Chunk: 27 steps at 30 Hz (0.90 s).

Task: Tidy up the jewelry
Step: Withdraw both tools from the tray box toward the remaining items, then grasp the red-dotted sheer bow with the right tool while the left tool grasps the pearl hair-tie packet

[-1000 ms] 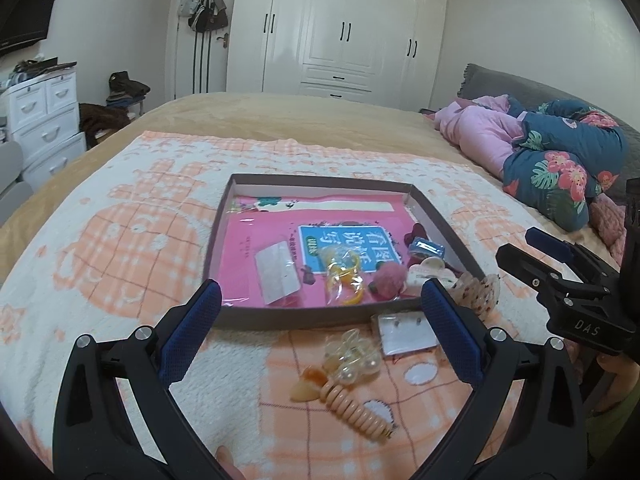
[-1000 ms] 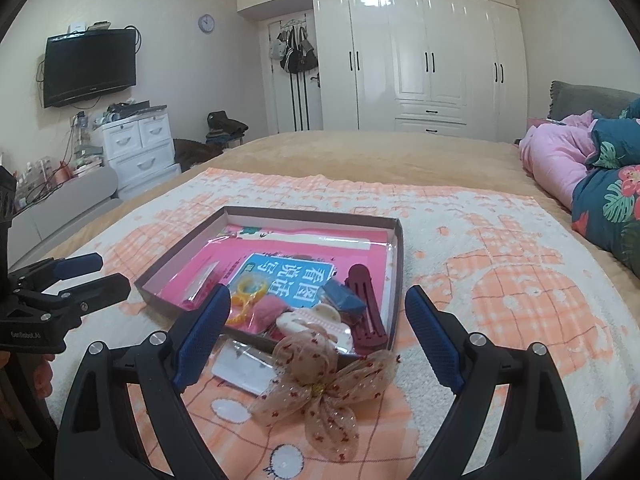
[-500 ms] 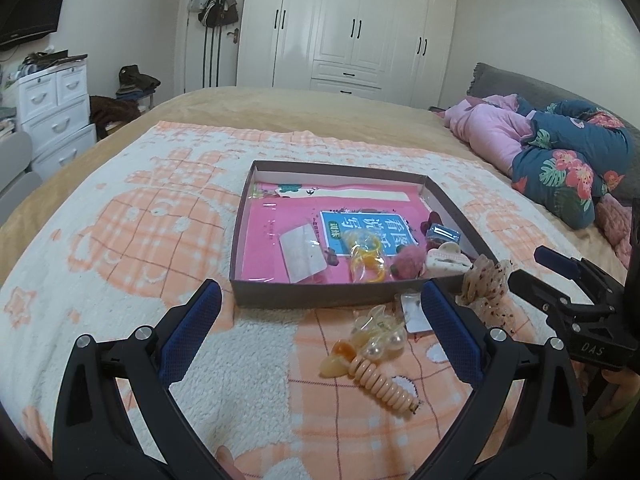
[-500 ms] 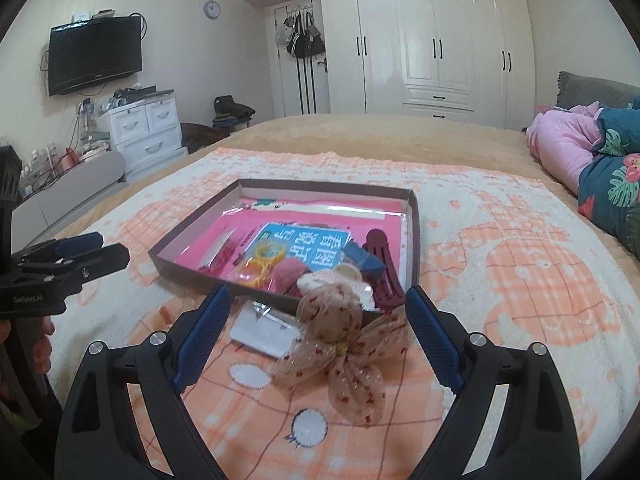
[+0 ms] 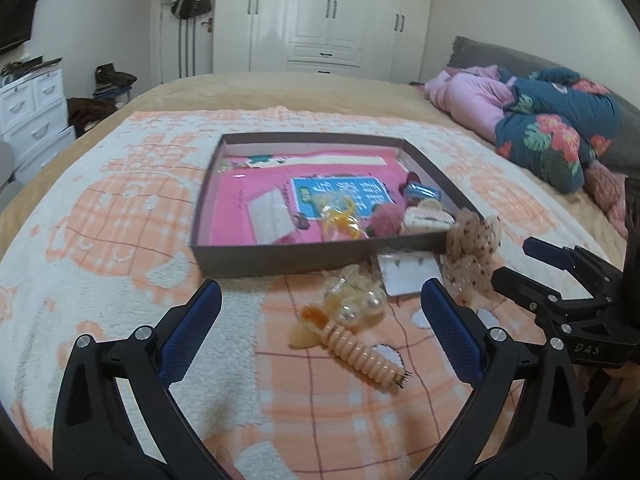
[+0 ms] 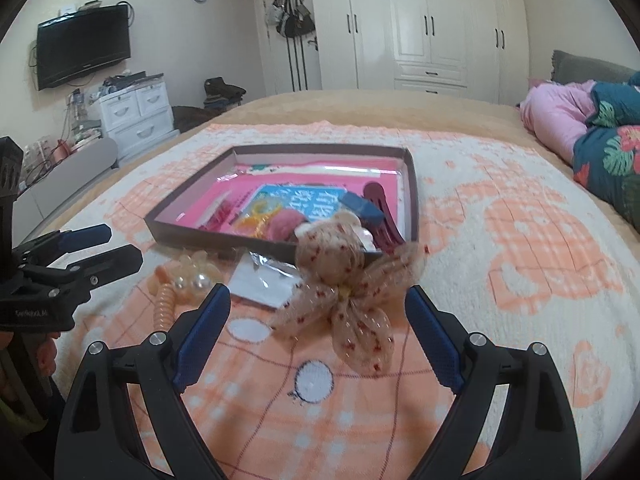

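A shallow brown box [image 5: 320, 254] [image 6: 192, 232] with a pink lining lies on the bed and holds several hair clips and trinkets. In front of it lie a peach ribbed hair clip [image 5: 360, 354] [image 6: 164, 304], a pearl clip [image 5: 360, 304] [image 6: 192, 280], a small earring card [image 5: 408, 276] [image 6: 264, 284] and a beige dotted gauze bow [image 5: 472, 252] [image 6: 344, 280]. My left gripper [image 5: 320, 328] is open and empty just short of the peach clip. My right gripper [image 6: 318, 332] is open and empty around the near end of the bow.
An orange-and-white checked blanket [image 5: 120, 240] covers the bed. Pink and floral bedding [image 5: 552, 128] lies at the right. A white drawer unit [image 6: 136, 116] and a wall TV [image 6: 84, 50] stand at the left, white wardrobes [image 6: 420, 24] behind.
Both grippers have moved forward and lower towards the items lying in front of the box. The peach clip and the bow look larger and nearer. Both stay open.
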Motion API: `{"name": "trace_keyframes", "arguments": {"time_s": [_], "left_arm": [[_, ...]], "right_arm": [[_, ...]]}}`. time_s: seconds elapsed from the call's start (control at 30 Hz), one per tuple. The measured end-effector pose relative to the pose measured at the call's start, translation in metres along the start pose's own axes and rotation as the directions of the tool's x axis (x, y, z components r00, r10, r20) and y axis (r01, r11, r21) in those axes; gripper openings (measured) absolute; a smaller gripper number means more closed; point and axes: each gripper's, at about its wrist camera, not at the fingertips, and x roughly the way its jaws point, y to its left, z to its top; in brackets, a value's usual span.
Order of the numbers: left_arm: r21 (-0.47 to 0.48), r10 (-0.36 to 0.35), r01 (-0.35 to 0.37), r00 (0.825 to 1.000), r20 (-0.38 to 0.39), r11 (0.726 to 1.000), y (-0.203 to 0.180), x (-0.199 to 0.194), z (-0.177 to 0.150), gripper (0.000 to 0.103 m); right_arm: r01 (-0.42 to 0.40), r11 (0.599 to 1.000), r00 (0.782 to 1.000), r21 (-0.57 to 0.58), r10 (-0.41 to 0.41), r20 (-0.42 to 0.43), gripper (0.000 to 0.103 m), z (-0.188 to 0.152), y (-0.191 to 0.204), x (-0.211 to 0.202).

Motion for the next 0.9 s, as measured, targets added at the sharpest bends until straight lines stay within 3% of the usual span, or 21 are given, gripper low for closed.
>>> {"name": "trace_keyframes", "arguments": {"time_s": [0.43, 0.9], "left_arm": [[0.101, -0.006, 0.011, 0.999, -0.049, 0.995, -0.013, 0.034, 0.009, 0.091], [0.12, -0.057, 0.073, 0.99, -0.132, 0.99, -0.016, 0.061, 0.011, 0.066]], "right_arm": [[0.051, 0.997, 0.997, 0.055, -0.048, -0.059, 0.086, -0.008, -0.019, 0.021], [0.028, 0.982, 0.993, 0.184, -0.006, -0.12, 0.086, -0.005, -0.038, 0.047]]}}
